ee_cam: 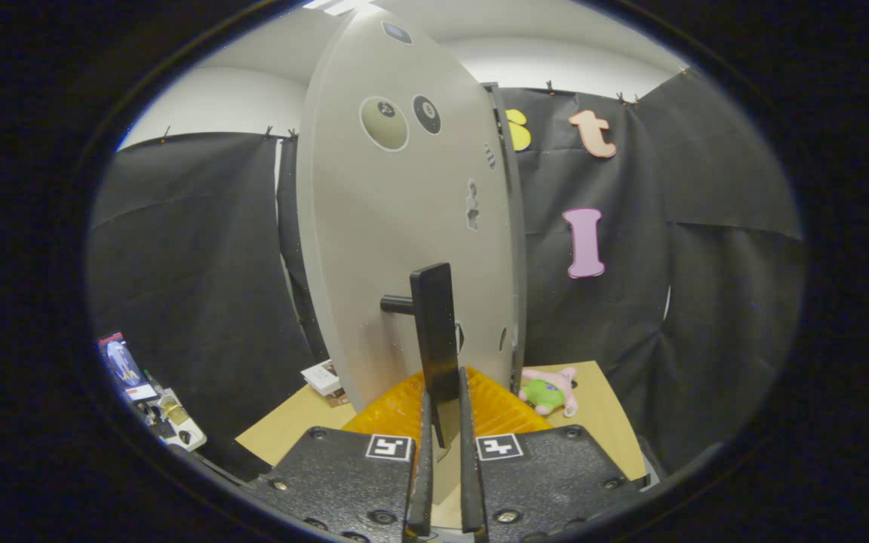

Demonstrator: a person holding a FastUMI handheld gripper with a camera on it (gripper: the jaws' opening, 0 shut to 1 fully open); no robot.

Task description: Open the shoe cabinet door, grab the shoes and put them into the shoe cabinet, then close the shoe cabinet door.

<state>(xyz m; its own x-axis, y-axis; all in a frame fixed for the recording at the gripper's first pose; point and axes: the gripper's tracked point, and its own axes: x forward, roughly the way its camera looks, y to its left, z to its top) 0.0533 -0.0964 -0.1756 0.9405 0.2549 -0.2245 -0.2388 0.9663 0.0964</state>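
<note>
The gripper [442, 452] has its two fingers drawn close together around the lower end of the dark upright handle [434, 339] of the shoe cabinet door [397, 241]; both fingers appear to press on it, one from each side. The door stands partly swung, seen nearly edge-on, rising toward twelve o'clock from the fingers. Behind it at about one o'clock is the edge of the cabinet body [514, 249].

The grip is low on the handle, near its bottom tip, so the likeliest trouble is the fingers sliding off the end if the pull is angled downward or the door's arc is not followed. A straight pull instead of a curved one could also twist the handle in the fingers and break the hold.

An orange mat [397, 411] lies on the desk [284, 430] at the door's foot, and a small plush toy [548, 391] sits at about two o'clock of the fingers, just beside the cabinet's base. The toy or the raised mat could catch the door's lower edge. No shoes can be made out, so their place cannot be told.
</note>
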